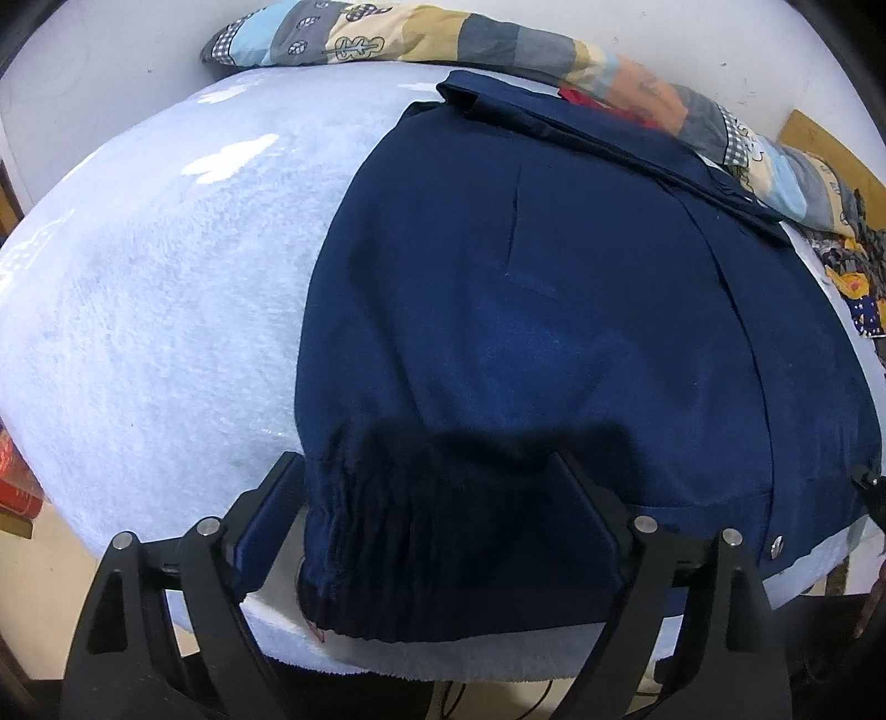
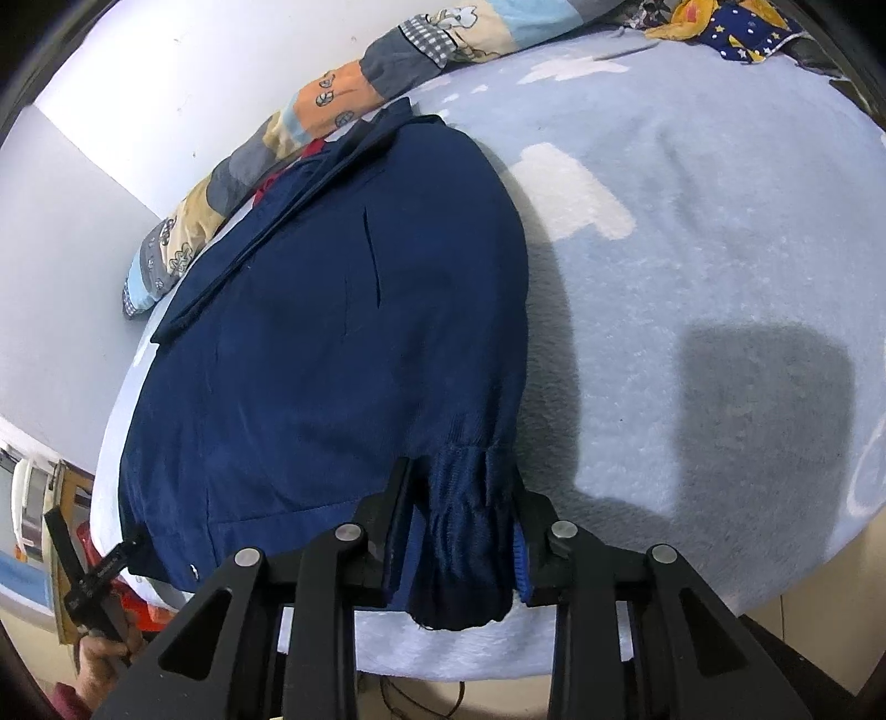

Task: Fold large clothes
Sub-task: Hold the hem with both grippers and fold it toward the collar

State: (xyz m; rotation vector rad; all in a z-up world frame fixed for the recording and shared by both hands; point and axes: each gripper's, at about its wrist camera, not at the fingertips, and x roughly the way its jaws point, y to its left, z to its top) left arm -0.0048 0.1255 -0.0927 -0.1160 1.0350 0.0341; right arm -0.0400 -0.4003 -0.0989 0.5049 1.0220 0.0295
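On the light-blue fleece blanket (image 1: 138,310) lies a navy jacket (image 1: 526,310), spread flat with its collar toward the far wall and its hem at the near edge of the surface.

Left gripper (image 1: 437,509): the 2 fingers stand wide apart on either side of the jacket's gathered elastic hem corner (image 1: 360,531). The left finger (image 1: 271,515) sits just beside the fabric edge; the right finger rests on the cloth. No grip on the fabric can be confirmed from this view.

Right gripper (image 2: 465,520): the 2 fingers are closed in on the opposite gathered hem corner (image 2: 465,531), with the ribbed fabric bunched between them and hanging over the blanket edge.

A silver snap (image 1: 777,546) shows on the hem near the jacket's front opening. A patchwork quilt (image 1: 387,39) lies bunched along the wall behind the collar. In the right wrist view, the other gripper (image 2: 94,576) appears at the far hem corner.
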